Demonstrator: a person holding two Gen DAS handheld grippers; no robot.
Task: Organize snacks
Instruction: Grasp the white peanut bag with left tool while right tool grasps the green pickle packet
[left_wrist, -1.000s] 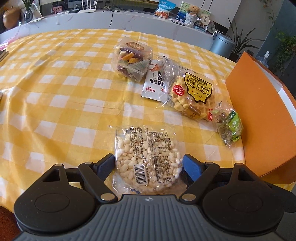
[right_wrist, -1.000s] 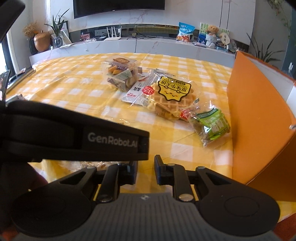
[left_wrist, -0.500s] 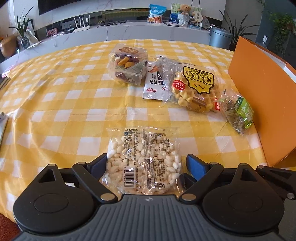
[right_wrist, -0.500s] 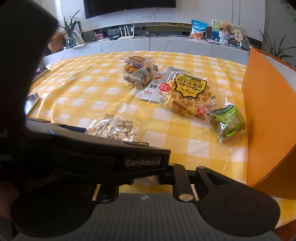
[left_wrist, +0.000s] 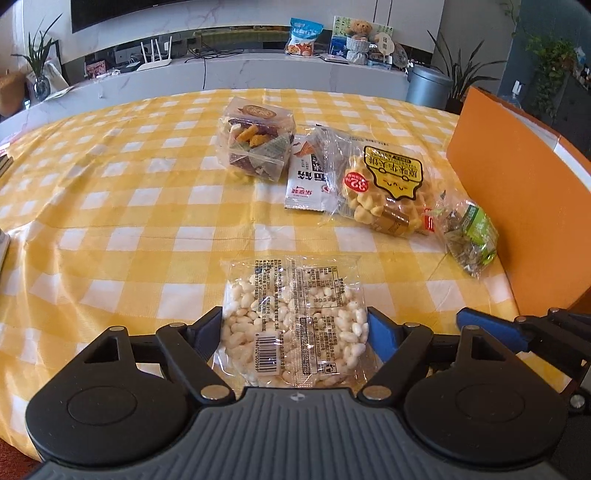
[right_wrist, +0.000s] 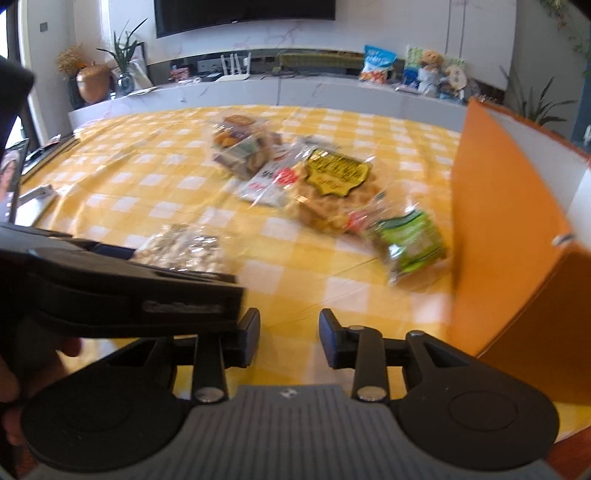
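Snacks lie on the table (left_wrist: 110, 221). We close the left gripper (left_wrist: 295, 325) on the puffed-rice pack (left_wrist: 293, 317); jaws touch its edges, grip uncertain. Right gripper (right_wrist: 290, 338) has been opening, empty. Next: lift toward the orange box (left_wrist: 517, 206).

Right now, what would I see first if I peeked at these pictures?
Probably the bag of white puffs lying on the yellow checked cloth, right between the fingers of the left gripper, whose jaws have just been closing in on it. Behind it sits a row of snacks, with the waffle pack brightest, and the orange box at the right.
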